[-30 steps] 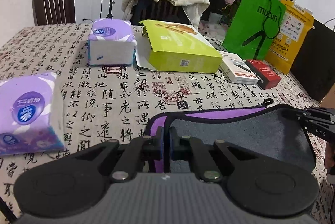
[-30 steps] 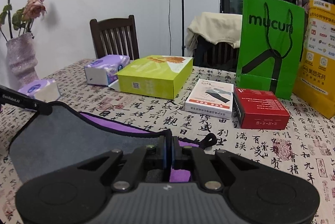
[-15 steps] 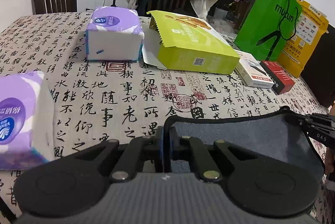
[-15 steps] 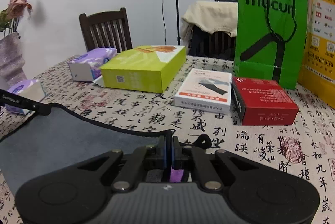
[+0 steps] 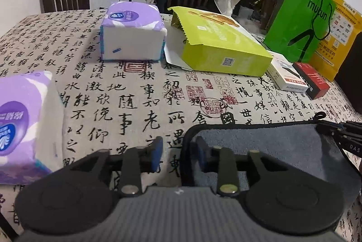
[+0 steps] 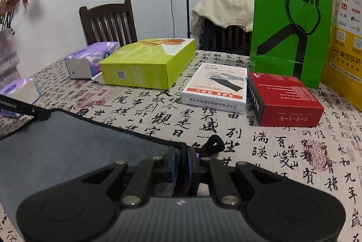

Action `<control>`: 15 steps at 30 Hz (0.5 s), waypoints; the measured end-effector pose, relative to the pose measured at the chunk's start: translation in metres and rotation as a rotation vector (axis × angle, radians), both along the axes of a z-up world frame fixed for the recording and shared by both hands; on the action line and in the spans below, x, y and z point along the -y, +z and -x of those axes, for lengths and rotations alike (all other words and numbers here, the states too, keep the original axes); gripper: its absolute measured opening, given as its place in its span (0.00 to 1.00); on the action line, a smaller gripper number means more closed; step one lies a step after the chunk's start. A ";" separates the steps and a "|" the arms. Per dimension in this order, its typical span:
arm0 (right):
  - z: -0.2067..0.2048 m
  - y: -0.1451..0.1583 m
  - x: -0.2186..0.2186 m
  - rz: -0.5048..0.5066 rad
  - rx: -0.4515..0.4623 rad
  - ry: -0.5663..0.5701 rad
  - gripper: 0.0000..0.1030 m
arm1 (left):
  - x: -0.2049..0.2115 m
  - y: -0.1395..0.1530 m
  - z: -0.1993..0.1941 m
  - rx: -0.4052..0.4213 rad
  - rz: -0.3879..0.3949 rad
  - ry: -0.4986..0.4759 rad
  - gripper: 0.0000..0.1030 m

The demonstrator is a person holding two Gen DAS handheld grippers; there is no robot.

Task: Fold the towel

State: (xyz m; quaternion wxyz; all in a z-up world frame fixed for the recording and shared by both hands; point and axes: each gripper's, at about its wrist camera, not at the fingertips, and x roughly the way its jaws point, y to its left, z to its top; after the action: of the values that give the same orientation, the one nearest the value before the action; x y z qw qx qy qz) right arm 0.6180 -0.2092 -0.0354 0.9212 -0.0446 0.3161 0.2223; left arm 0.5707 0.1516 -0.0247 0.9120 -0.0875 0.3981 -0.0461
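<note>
- Left gripper (image 5: 178,155): jaws spread apart, holding nothing; blue pads (image 5: 157,152) well separated, with the tablecloth (image 5: 117,106) visible between them.
- Towel (image 5: 260,140): grey with black binding, lying flat on the tablecloth; its near-left corner standing just inside the right finger of the left gripper, perhaps touching it, hard to confirm from this angle.
- Right gripper (image 6: 182,162): jaws pressed together on the towel (image 6: 67,151), pinching its corner edge; a little purple visible between the pads.
- Black hanging loop (image 6: 213,144) of the towel: just ahead and to the right of the right gripper tips, resting on the tablecloth (image 6: 282,151).
- From the right wrist view, the towel spreading away to the left of the claw, flat and dark; the left gripper's finger (image 6: 20,106) at the far left corner of the towel.
- From the left wrist view, the right gripper (image 5: 339,133) at the far right corner of the towel.
- Ahead of the left gripper: a purple tissue pack (image 5: 132,31) and a lime-green box (image 5: 217,43) side by side; a second tissue pack (image 5: 22,122) close on the left.
- Ahead of the right gripper: a white box (image 6: 217,86) and a red box (image 6: 282,99) side by side, a green paper bag (image 6: 291,22) standing behind them.
</note>
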 end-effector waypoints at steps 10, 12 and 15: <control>0.020 0.035 0.008 0.034 0.053 -0.021 0.37 | 0.008 0.029 0.037 0.050 -0.045 -0.039 0.37; 0.030 0.042 0.009 0.045 0.058 -0.008 0.37 | 0.012 0.037 0.048 0.066 -0.052 -0.053 0.39; 0.046 0.055 0.012 0.054 0.065 -0.002 0.39 | 0.016 0.049 0.064 0.087 -0.056 -0.065 0.42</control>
State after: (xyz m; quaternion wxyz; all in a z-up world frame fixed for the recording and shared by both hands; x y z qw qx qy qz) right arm 0.5721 -0.2209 0.0192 0.9297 -0.0764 0.2918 0.2112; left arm 0.5069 0.1358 0.0239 0.9285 -0.0467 0.3621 -0.0682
